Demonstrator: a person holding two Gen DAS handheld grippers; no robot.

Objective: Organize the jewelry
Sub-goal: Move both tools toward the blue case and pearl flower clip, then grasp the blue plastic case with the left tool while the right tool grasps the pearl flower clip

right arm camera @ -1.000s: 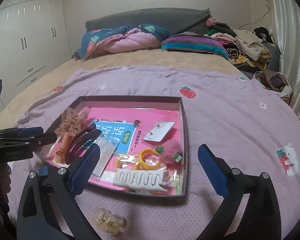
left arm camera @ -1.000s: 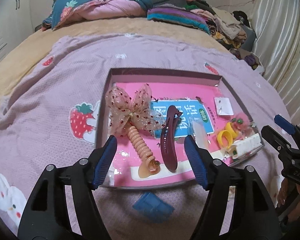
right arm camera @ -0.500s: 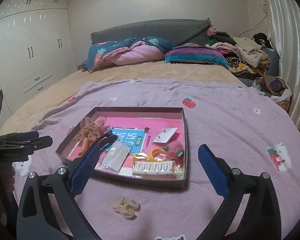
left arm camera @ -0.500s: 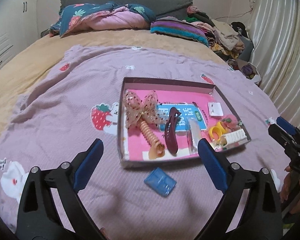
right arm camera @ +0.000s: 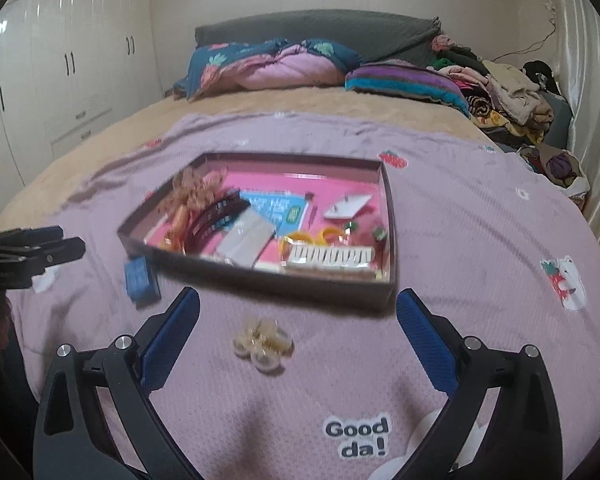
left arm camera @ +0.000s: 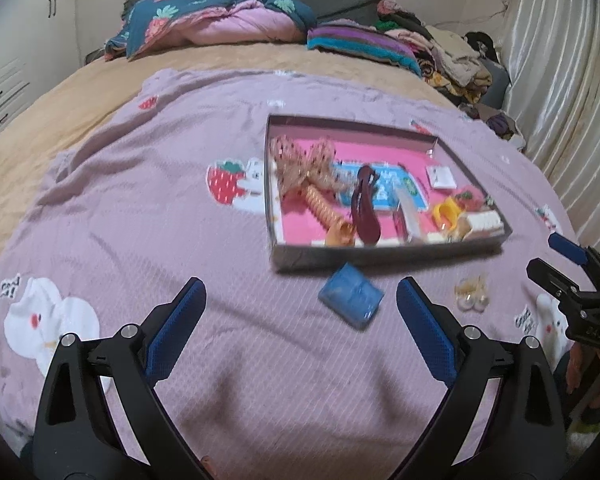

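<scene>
While both tools, left and right, stood wide open and empty, we saw a pearl clip just before the tray.

Place: a home bedroom, where I work | bed with grey headboard, my surface a lilac strawberry blanket | rumpled quilt, heaped clothes at its head | white wardrobe beside | pale curtain opposite
</scene>
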